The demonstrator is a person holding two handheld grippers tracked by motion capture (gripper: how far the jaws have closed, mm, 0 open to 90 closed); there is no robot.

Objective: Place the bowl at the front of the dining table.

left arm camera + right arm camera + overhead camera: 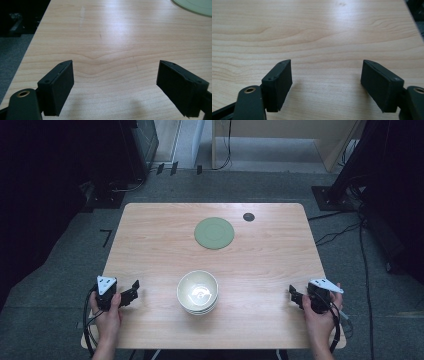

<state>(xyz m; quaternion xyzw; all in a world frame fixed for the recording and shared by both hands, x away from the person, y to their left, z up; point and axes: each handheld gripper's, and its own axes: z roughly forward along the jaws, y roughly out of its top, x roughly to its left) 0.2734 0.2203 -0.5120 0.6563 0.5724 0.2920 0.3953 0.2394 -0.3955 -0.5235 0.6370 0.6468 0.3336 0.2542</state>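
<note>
A stack of pale cream bowls (198, 292) stands near the front middle of the wooden table (150, 245). Farther back lies a flat green plate (214, 233), whose edge (195, 6) also shows in the left gripper view. A hand holds my left gripper (134, 289) at the front left, left of the bowls; its jaws stand wide apart (116, 85) over bare wood. At the front right my right gripper (293, 294) is held the same way, jaws apart (327, 82) with nothing between them. Both grippers are clear of the bowls.
A small dark round disc (248, 216) sits near the table's back right. Cables (345, 230) trail over the grey floor to the right. Dark equipment stands left of the table, and a wooden frame (280, 140) is behind it.
</note>
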